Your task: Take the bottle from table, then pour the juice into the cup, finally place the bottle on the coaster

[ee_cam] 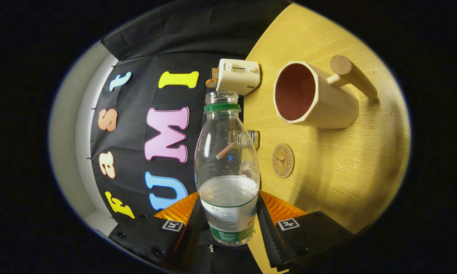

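My gripper (228, 207) is shut on a clear plastic bottle (227, 152), with both fingers pressing its labelled lower part. The bottle has a green neck ring and no cap, and clear liquid fills its lower part near the fingers. The gripper is rolled on its side, so the bottle lies roughly level above the wooden table (350, 167). A beige cup (316, 97) with a reddish inside and a round wooden handle stands on the table beyond the fingers, off to the side of the bottle's mouth. A round wooden coaster (283, 160) lies on the table between the fingers and the cup.
A small white toaster (238, 76) stands at the table's far edge just past the bottle's mouth. A small clear glass thing (254, 139) sits by the table's edge beside the bottle. Small droplets speck the wood near the cup.
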Motion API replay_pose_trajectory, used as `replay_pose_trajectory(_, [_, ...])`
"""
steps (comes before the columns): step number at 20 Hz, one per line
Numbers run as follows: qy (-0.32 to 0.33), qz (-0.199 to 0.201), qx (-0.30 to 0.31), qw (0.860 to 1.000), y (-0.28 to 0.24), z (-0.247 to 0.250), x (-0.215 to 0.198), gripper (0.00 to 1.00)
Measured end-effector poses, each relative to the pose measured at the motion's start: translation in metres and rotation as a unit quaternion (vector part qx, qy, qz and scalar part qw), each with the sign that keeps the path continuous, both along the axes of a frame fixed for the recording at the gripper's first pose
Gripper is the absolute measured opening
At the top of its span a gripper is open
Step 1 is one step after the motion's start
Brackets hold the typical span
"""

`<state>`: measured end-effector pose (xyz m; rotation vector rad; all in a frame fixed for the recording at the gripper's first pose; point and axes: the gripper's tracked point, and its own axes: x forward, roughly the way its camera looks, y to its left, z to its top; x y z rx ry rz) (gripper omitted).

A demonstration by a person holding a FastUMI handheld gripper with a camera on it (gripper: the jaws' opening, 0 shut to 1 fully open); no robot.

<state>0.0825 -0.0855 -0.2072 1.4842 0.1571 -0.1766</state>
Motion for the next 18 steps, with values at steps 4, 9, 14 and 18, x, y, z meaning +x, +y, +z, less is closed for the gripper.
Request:
replay_pose_trajectory(4, [0.000,-0.002,0.033,0.999,0.0025,-0.0024,-0.0008,0.74])
replay_pose_trajectory(9, [0.006,-0.010,0.068,0.998,0.0036,-0.0041,-0.0014,0.74])
replay_pose_trajectory(14, [0.011,-0.006,0.076,0.997,0.0069,-0.0075,-0.0011,0.74])
replay_pose_trajectory(18, [0.011,-0.010,0.088,0.996,0.0069,-0.0092,0.0002,0.74])
